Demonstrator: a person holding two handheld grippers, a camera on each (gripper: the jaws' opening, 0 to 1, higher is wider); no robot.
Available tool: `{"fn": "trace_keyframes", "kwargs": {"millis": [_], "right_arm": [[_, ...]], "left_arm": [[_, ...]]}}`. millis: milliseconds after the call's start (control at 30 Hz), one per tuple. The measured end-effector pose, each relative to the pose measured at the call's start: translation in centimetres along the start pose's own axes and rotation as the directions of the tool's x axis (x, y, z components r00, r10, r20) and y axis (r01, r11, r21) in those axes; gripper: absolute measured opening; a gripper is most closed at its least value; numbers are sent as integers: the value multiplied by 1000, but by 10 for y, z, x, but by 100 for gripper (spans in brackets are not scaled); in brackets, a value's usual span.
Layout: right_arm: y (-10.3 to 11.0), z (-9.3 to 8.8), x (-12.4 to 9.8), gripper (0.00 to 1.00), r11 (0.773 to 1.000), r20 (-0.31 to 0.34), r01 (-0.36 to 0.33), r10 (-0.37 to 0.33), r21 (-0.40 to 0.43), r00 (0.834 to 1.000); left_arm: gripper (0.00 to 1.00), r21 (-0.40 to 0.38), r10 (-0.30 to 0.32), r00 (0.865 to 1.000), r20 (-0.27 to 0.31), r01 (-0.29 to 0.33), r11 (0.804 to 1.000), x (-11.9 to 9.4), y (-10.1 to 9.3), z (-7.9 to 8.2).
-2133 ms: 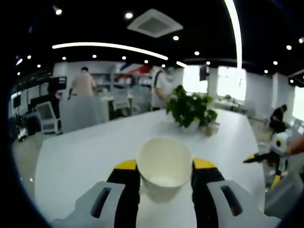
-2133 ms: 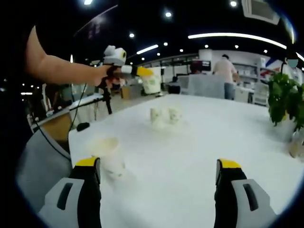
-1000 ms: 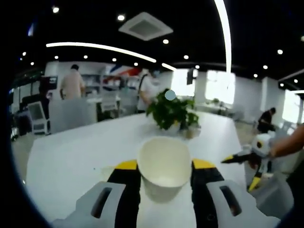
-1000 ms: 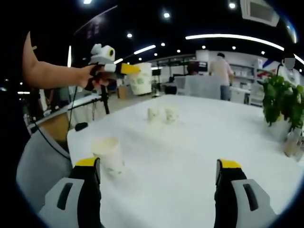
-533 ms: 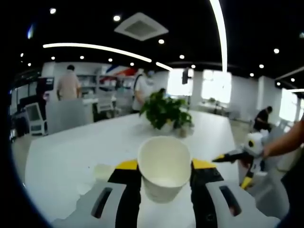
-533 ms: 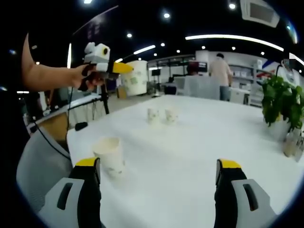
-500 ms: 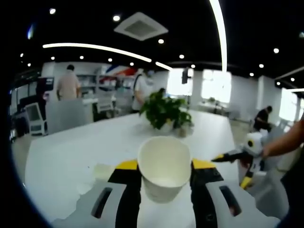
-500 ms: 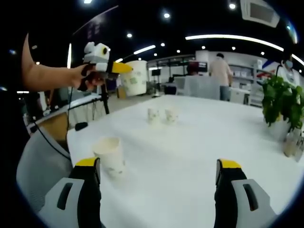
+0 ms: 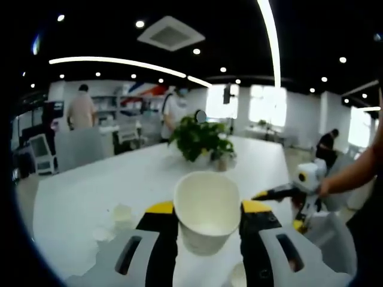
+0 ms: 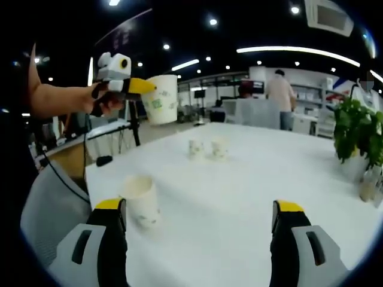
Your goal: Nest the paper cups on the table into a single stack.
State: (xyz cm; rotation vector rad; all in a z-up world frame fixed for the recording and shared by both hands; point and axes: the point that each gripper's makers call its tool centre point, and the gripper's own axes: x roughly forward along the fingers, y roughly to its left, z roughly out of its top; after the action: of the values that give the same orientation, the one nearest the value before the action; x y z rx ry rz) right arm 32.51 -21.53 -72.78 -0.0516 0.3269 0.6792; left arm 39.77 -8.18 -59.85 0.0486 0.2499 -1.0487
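Left gripper view: the left gripper (image 9: 206, 209) is clamping its fingers on a paper cup (image 9: 206, 206), holding it upright, mouth up, well above the white bench (image 9: 78, 191), probably so it can drop into another cup. Right gripper view: the right gripper (image 10: 197, 218) is waiting with fingers wide apart beside a lone cup (image 10: 139, 200); two small cups (image 10: 206, 149) are standing farther off.

Your left gripper's jaws hide the lower sides of the held cup (image 9: 206, 210), and its printed pattern reads only as a green smudge from the right gripper view. The two far cups (image 10: 206, 149) on the table (image 10: 251, 179) are too small and blurred to tell whether they touch. Another cup's rim (image 9: 238, 276) is cut off at the left gripper view's bottom edge.
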Motion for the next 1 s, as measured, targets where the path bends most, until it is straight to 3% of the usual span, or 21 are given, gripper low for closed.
{"fn": "trace_keyframes", "kwargs": {"millis": [633,1000], "right_arm": [[-1,1,-2,100,1000,13,2,-2,0,1000],[-2,-2,-2,100,1000,16,2,-2,5,1000]], "left_arm": [[38,26,-30,999,9,30,999,-11,-47,8],[38,18,-48,999,-1,48,999,-18,-67,1]]}}
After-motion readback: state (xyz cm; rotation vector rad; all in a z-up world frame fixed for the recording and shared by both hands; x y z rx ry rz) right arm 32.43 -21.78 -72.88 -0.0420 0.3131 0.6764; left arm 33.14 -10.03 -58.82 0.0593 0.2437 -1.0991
